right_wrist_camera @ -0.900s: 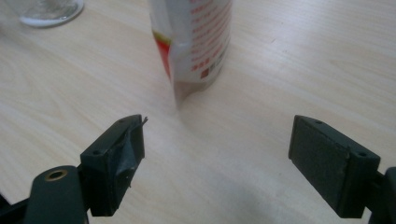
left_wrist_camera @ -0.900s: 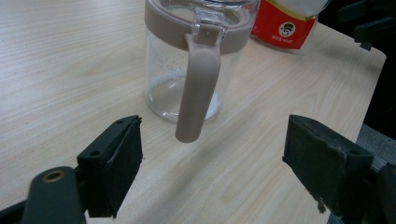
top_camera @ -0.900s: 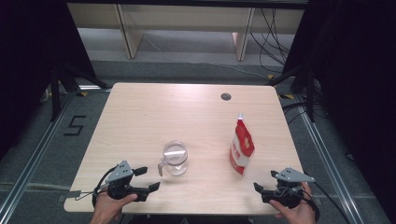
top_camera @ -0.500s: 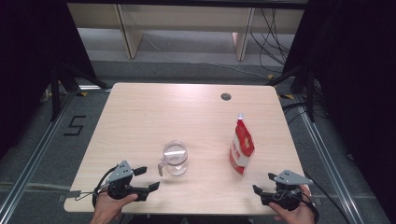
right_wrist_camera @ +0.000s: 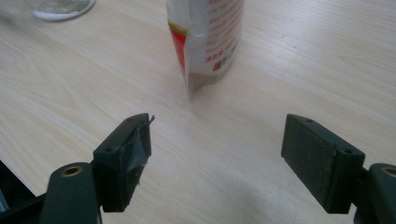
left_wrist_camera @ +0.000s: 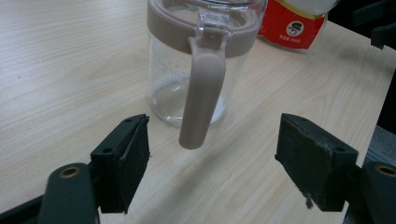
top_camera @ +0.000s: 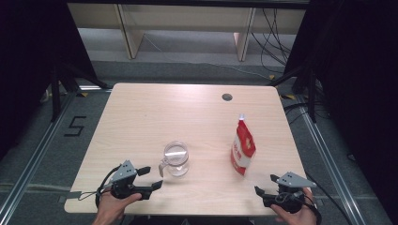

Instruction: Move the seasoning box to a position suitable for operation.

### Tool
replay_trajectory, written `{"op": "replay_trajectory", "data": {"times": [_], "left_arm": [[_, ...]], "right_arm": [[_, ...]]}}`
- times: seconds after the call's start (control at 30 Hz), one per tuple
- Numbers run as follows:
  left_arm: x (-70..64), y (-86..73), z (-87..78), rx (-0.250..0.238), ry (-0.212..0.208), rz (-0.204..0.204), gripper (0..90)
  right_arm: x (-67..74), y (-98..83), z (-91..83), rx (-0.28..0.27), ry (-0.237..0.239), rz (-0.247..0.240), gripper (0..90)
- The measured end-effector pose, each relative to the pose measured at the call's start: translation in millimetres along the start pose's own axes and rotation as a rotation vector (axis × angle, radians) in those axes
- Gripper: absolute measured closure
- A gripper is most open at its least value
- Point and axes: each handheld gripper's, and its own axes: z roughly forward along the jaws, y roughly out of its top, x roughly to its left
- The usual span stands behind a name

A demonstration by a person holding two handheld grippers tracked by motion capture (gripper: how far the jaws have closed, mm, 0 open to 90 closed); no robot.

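Note:
A clear glass jar [top_camera: 176,158] with a taupe rim and handle stands on the wooden table [top_camera: 187,112]. In the left gripper view the jar [left_wrist_camera: 196,60] is close ahead, its handle hanging between the jaws. My left gripper [top_camera: 151,178] [left_wrist_camera: 212,161] is open, just left of the jar. A red and white pouch [top_camera: 243,146] [right_wrist_camera: 205,37] stands upright to the right. My right gripper [top_camera: 264,186] [right_wrist_camera: 217,156] is open near the front edge, short of the pouch, nothing between its fingers.
A dark round hole [top_camera: 227,97] sits near the table's far edge. Wooden shelf legs and cables lie on the floor beyond the table. Metal rails run along both sides. The jar's base [right_wrist_camera: 58,7] shows at the top left of the right gripper view.
The right hand and its gripper have shifted slightly toward the table's front edge. The left gripper, jar and pouch have stayed put.

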Motion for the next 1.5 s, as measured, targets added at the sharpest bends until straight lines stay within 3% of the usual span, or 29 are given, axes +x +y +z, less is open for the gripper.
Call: {"op": "replay_trajectory", "data": {"times": [0.07,0.1,0.17,0.37,0.5,0.57,0.7,1.2,1.23,1.37,1.5], "left_arm": [[-0.5,1.4,2.0,0.000,-0.005,0.004,25.7],[-1.6,2.7,3.6,-0.003,0.004,0.005,25.9],[-2.1,4.4,6.1,-0.004,-0.003,0.010,27.2],[-6.2,9.9,14.0,-0.007,0.019,0.036,32.8],[-6.2,11.9,16.8,-0.013,0.026,0.046,36.8],[-6.4,14.0,18.8,-0.017,0.036,0.056,38.5],[-5.1,15.7,21.0,-0.029,0.039,0.060,41.3],[-5.1,19.3,24.5,-0.033,0.048,0.117,64.2],[-3.9,19.6,25.4,-0.038,0.046,0.136,65.7],[-2.6,19.3,24.8,-0.041,0.055,0.123,70.9],[-2.6,19.9,24.7,-0.035,0.059,0.145,72.0]], "right_arm": [[0.7,-0.9,-0.6,-0.004,-0.003,0.012,24.8],[4.7,-1.3,-2.2,0.008,-0.019,0.051,24.8],[2.5,-1.4,-1.2,-0.004,-0.003,0.018,24.8],[4.2,-1.4,-0.7,-0.006,0.006,0.002,24.7],[5.5,-1.8,-0.4,0.002,-0.003,0.005,24.7],[8.6,-1.9,-0.5,0.006,0.008,0.038,24.7],[5.9,-1.4,0.3,0.004,0.004,-0.005,24.7],[9.1,-1.6,1.2,0.008,0.010,0.005,24.7],[8.1,-1.3,1.7,0.005,0.010,-0.016,24.8],[8.8,-1.3,2.5,0.018,0.025,-0.020,24.9],[10.2,-1.6,2.5,0.026,0.025,-0.008,24.8]]}}
